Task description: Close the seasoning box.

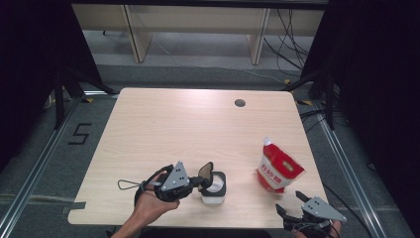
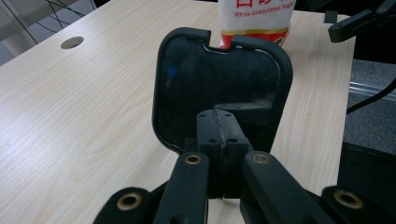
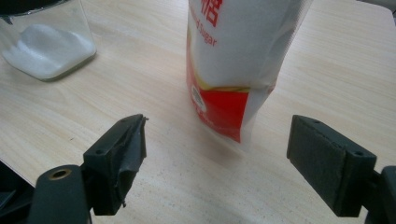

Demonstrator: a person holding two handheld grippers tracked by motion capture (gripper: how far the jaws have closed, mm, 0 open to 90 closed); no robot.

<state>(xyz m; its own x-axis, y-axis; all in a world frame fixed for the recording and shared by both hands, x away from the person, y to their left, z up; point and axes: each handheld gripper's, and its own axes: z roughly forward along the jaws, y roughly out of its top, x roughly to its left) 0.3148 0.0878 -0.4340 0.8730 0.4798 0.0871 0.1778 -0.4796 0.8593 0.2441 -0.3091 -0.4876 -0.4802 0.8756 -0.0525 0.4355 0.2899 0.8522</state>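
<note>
Clenched on the black lid [image 2: 219, 84] hinged up over the sugar jar [image 1: 214, 188], the left claw [image 1: 200, 182] could tip the jar; the right claw [image 3: 215, 163] gapes, released, before the sugar bag [image 3: 238, 60].

Your left hand-held gripper [image 2: 223, 140] has its jaws pinched together on the edge of a black hinged lid [image 2: 219, 84], standing upright. Behind it, a white granulated sugar bag [image 2: 254, 18] sits on the wooden surface [image 2: 84, 121].

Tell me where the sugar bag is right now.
In the high view the sugar bag stands near the table's front right edge, between the lidded container and the open right gripper.
</note>
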